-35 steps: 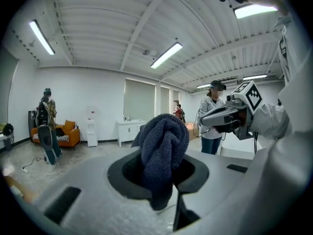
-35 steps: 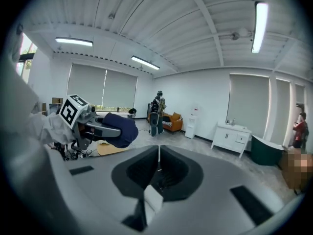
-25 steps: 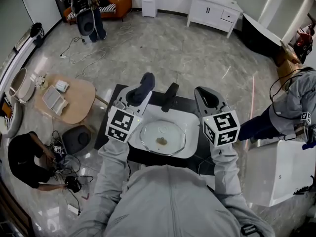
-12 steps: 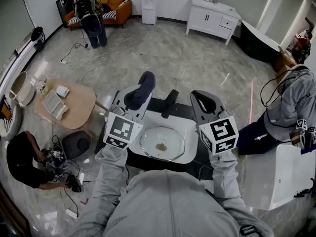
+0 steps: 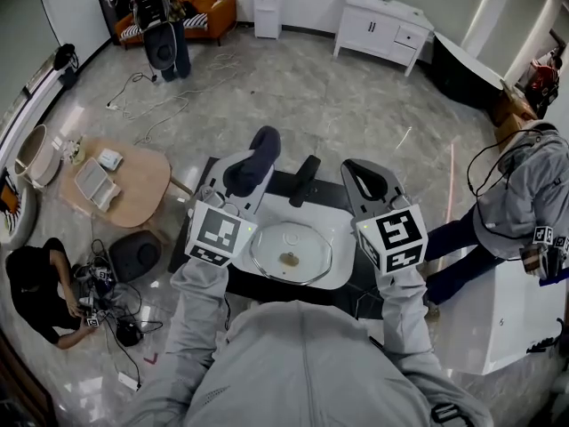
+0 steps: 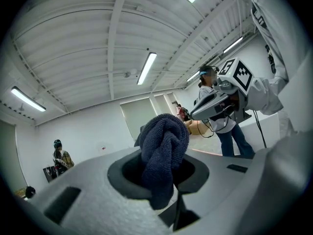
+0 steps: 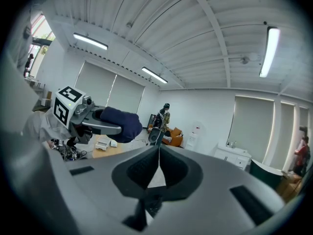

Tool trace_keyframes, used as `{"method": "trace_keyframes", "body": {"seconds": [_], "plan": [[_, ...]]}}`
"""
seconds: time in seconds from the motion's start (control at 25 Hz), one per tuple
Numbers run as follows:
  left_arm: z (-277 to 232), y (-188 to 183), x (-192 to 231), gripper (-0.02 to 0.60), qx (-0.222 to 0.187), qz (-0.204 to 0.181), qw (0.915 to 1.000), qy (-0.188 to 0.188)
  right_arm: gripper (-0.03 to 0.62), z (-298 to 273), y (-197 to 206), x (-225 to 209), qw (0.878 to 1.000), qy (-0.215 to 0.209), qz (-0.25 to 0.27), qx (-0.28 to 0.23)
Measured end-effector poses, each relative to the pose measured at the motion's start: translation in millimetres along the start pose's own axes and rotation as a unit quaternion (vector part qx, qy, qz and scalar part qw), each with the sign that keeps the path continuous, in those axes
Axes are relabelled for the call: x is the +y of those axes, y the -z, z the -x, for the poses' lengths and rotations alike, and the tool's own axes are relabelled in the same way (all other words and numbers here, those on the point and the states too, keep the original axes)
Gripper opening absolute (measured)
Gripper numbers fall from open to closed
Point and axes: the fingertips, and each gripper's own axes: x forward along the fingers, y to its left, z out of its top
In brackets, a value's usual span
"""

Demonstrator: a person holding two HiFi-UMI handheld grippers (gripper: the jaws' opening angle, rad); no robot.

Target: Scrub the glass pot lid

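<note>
1. Check the left claw [image 6: 161,176]. Its jaws are pinching a dark blue cloth [image 6: 164,153], which bulges up out of the tips in a bunched wad. In the head view this claw [image 5: 240,181] is tilted up and away from you, with the cloth [image 5: 258,149] at its far end.
2. Check the right claw [image 7: 157,173]. Its jaws are pressed together with nothing between them. In the head view it [image 5: 366,178] is raised level with the left claw, well apart from it.
3. Locate the glass lid [image 5: 292,252]. It lies flat in a white tray [image 5: 343,237] on the dark counter [image 5: 197,205], below and between the two claws and nearer to your body than either tip. Neither claw touches it.
4. Note the brownish patch [image 5: 290,258] at the middle of the lid. The pictures do not show whether it is soil or a fitting.
5. Assess progress. The cloth is gripped and ready, but it is held clear of the glass, so no scrubbing contact is in hand. Judged from the patch, the cleaning itself appears to remain.
6. Plan the next move. Expect to tip the left claw down towards the lid so that the cloth meets the glass. The lid looks free to slide in the tray, so the right claw may be needed at the rim to steady it.
</note>
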Motion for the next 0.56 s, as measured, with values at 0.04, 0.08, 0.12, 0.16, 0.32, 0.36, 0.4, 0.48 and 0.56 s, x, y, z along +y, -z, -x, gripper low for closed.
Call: {"method": "trace_keyframes", "body": {"seconds": [0.04,0.08,0.12,0.16,0.32,0.36,0.4,0.48,0.56], "plan": [[0.1,0.2,-1.1,0.089,0.0,0.0,1.0,0.002,0.031,0.2,0.9,-0.2,1.0,0.0,-0.001,0.001],[0.2,0.5,-2.6,0.089,0.001,0.001,1.0,0.003,0.031,0.7,2.3,-0.2,1.0,0.0,-0.001,0.003],[0.1,1.1,-4.2,0.089,0.002,0.001,1.0,0.004,0.031,1.2,3.9,-0.1,1.0,0.0,-0.002,0.005],[0.2,1.7,-5.6,0.089,0.003,0.002,1.0,0.005,0.031,1.6,5.6,0.2,1.0,-0.001,-0.003,0.007],[2.2,2.8,-7.9,0.089,0.002,0.006,0.9999,0.009,0.031,1.5,9.6,2.7,1.0,-0.002,-0.005,0.01],[2.9,2.4,-8.2,0.089,0.0,0.006,0.9999,0.01,0.031,1.3,9.7,3.3,1.0,-0.001,-0.005,0.01],[3.3,1.8,-8.6,0.089,-0.002,0.005,0.9999,0.012,0.031,1.0,9.7,3.7,1.0,-0.001,-0.006,0.01],[3.6,0.6,-9.6,0.089,-0.006,0.003,0.9998,0.017,0.031,0.1,9.1,4.6,1.0,-0.002,-0.005,0.008],[3.5,-0.3,-10.6,0.089,-0.009,0.002,0.9997,0.022,0.031,-1.0,8.2,5.8,1.0,-0.002,-0.002,0.005]]}}
